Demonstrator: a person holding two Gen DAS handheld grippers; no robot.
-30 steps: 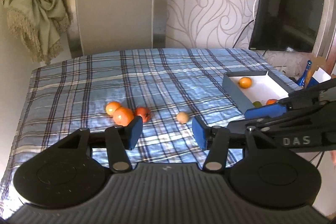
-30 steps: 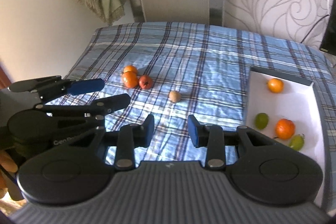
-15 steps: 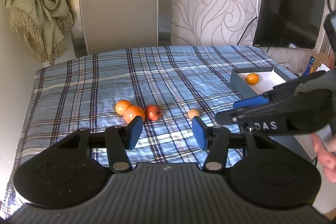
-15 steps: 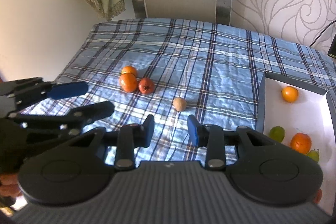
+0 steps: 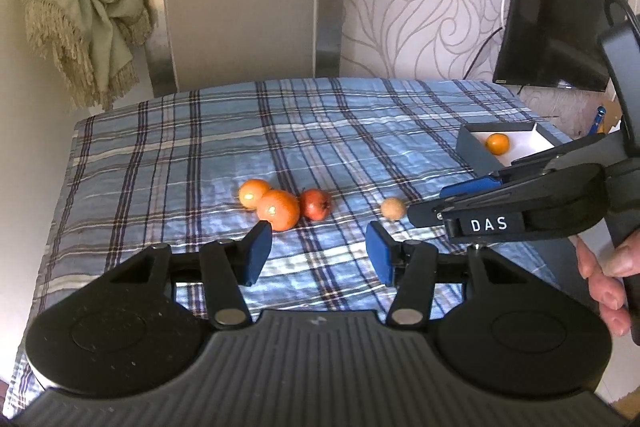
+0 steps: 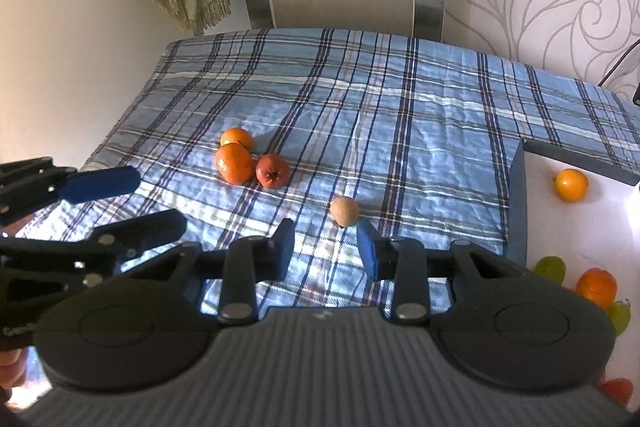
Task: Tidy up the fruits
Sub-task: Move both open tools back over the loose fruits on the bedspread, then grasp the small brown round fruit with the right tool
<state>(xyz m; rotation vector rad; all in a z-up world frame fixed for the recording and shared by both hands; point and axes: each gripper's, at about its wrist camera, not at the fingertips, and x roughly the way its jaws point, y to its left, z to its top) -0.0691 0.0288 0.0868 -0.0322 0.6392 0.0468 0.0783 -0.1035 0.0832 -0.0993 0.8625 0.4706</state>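
On the right gripper [image 5: 424, 205], seen from the left wrist: label "DAS" [image 5: 489, 225]; jaws spread, nothing between. Left gripper [image 5: 318, 253] spread, empty. Mid-bedspread [image 6: 400, 115]: two oranges [image 6: 234, 163], red fruit [image 6: 272, 170] touching; tan fruit [image 6: 344, 211] apart. Tray [image 6: 516, 195] at right edge holds fruit.

From your left wrist view, the right tool [image 5: 424, 205] covers the near part of the grey box [image 5: 474, 151], so only one orange [image 5: 497, 143] shows inside. The television [image 5: 560, 23] is cut by the right edge. From your right wrist view, the box [image 6: 518, 203] runs off the right edge; the green fruit [image 6: 551, 267] and a second green fruit [image 6: 619, 315] are partly hidden by the tool's body, and a red fruit [image 6: 618, 389] at the lower right cannot be identified.
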